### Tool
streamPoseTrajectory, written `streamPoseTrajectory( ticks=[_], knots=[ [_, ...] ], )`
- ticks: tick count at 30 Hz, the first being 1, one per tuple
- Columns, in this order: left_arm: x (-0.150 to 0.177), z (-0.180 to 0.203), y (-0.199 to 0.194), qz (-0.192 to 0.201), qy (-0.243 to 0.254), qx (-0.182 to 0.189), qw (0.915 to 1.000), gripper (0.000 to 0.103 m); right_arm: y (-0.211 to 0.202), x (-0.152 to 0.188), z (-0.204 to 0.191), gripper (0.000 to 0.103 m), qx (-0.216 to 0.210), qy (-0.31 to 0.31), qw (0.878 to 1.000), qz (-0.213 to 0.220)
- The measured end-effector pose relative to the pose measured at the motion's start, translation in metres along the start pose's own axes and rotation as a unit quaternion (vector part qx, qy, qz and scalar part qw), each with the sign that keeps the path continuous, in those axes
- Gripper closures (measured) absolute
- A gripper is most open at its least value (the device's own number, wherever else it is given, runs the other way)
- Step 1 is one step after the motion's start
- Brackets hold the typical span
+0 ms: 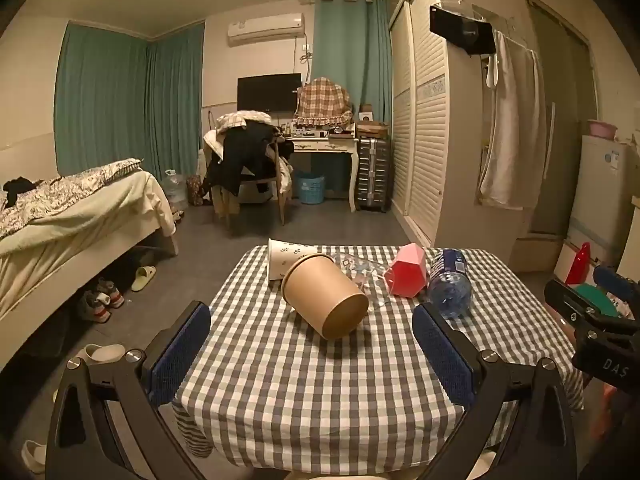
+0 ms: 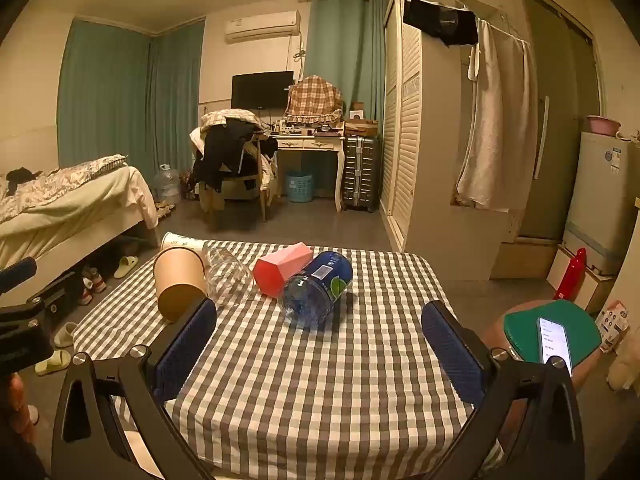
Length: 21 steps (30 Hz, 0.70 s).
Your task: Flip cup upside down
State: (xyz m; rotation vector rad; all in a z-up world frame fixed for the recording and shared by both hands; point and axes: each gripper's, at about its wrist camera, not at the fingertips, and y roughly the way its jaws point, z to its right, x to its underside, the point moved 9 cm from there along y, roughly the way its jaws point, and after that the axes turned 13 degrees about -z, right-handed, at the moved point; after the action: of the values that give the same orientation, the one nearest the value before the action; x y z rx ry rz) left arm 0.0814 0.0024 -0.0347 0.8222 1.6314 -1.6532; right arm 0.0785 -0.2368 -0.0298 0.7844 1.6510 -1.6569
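Note:
Several cups lie on their sides on the checkered table [image 1: 320, 380]: a brown paper cup [image 1: 325, 295], a white patterned paper cup [image 1: 285, 258], a clear plastic cup [image 1: 362, 272] and a pink faceted cup [image 1: 407, 269]. They also show in the right wrist view: brown [image 2: 179, 282], white [image 2: 182, 242], clear [image 2: 228, 274], pink [image 2: 282, 266]. My left gripper [image 1: 311, 354] is open and empty, in front of the brown cup. My right gripper [image 2: 319, 350] is open and empty, in front of the bottle.
A blue-labelled water bottle [image 2: 316, 290] lies on its side beside the pink cup. A stool with a green pad [image 2: 552, 336] and a phone [image 2: 554, 342] stands right of the table. A bed [image 1: 68, 216] is at the left, with shoes on the floor.

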Motion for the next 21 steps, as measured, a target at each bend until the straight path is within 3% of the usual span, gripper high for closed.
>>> streamPoseTrajectory(
  ticks=[21],
  knots=[
    [0.0013, -0.0029, 0.0062, -0.012, -0.003, -0.009, 0.9999, 0.000, 0.0022, 0.0028, -0.0087, 0.000, -0.003, -0.010, 1.000, 0.006]
  ],
)
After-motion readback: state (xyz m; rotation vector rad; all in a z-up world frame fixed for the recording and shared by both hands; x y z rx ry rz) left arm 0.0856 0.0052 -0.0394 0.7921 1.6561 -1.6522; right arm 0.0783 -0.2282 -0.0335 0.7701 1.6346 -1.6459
